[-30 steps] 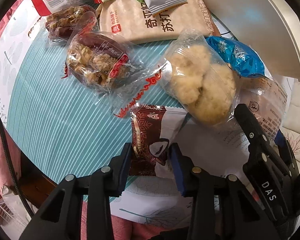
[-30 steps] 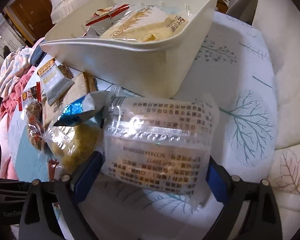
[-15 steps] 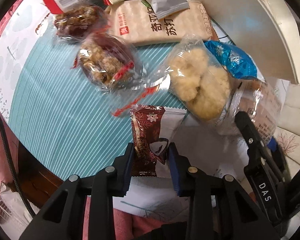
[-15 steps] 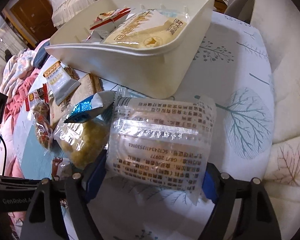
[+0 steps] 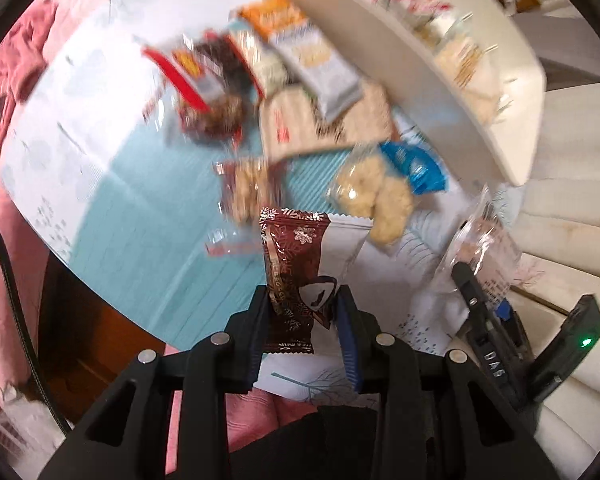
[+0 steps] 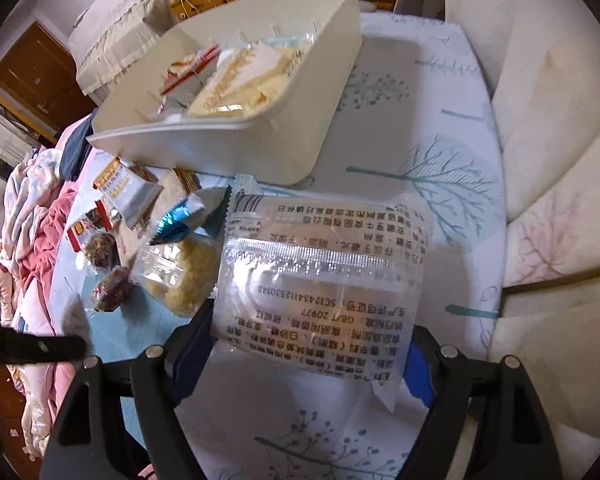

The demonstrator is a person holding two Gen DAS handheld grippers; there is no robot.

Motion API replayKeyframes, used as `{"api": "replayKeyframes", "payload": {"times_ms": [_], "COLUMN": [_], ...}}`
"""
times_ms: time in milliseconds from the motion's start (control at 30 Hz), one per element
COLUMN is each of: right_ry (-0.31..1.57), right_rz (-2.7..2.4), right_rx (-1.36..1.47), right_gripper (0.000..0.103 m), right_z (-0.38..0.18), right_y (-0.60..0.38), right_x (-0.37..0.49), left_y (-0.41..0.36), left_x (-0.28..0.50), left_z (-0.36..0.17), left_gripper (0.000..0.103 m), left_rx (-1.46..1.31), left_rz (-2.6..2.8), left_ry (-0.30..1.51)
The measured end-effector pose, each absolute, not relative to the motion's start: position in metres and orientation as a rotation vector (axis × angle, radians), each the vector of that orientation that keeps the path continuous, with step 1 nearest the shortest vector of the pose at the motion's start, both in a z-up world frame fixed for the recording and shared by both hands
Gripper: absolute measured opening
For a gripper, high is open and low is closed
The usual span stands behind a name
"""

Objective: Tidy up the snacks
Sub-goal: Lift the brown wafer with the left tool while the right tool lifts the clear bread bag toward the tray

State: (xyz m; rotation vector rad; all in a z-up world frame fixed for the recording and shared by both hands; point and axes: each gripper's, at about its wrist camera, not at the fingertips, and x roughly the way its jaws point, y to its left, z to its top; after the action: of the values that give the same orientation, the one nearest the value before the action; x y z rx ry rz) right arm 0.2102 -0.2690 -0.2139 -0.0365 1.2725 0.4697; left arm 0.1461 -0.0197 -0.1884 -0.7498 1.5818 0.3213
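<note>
Two handheld grippers each carry a snack above a table covered with a cloth printed with teal trees and stripes. The left gripper (image 5: 303,312) pinches a small brown and white wrapper (image 5: 300,268) between its two blue-padded fingers, gripping it near its lower end; the wrapper stands up toward twelve o'clock, clear of the tablecloth (image 5: 132,232). The right gripper (image 6: 304,344) has its fingers spread wide and pressed against both side edges of a clear packet printed with dark text (image 6: 324,280), which fills the middle of the right wrist view.

In the right wrist view a white plastic bin (image 6: 300,136) sits at about twelve o'clock from the clear packet, already holding several pale snack bags. At about ten o'clock lies a loose heap of snacks: a blue foil pack (image 6: 180,216), a bag of yellowish puffed pieces (image 6: 184,276), a grey sachet (image 6: 128,196) and two bags of dark nutty pieces (image 6: 104,268).

The left wrist view is blurred, with the same heap spread from eleven to one o'clock and the bin at upper right.
</note>
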Motion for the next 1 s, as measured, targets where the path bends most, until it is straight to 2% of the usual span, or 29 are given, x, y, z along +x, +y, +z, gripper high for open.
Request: {"api": "replayKeyframes", "payload": {"times_ms": [367, 700, 1000], "right_ry": [1.106, 1.0, 0.966], "right_rz": [0.445, 0.37, 0.293], "right_rx": [-0.054, -0.027, 0.04], "right_gripper": [0.082, 0.082, 0.082], "right_z": [-0.152, -0.111, -0.103], "right_y": [-0.258, -0.23, -0.201], "right_x": [0.199, 0.207, 0.226], "left_y": [0.021, 0.049, 0.075], "left_x": [0.18, 0.232, 0.282], "left_z": [-0.106, -0.085, -0.079], "left_gripper": [0.031, 0.031, 0.031], "left_rx": [-0.622, -0.514, -0.416], "left_rz": [0.207, 0.125, 0.055], "left_ry": [1.428, 1.413, 1.415]}}
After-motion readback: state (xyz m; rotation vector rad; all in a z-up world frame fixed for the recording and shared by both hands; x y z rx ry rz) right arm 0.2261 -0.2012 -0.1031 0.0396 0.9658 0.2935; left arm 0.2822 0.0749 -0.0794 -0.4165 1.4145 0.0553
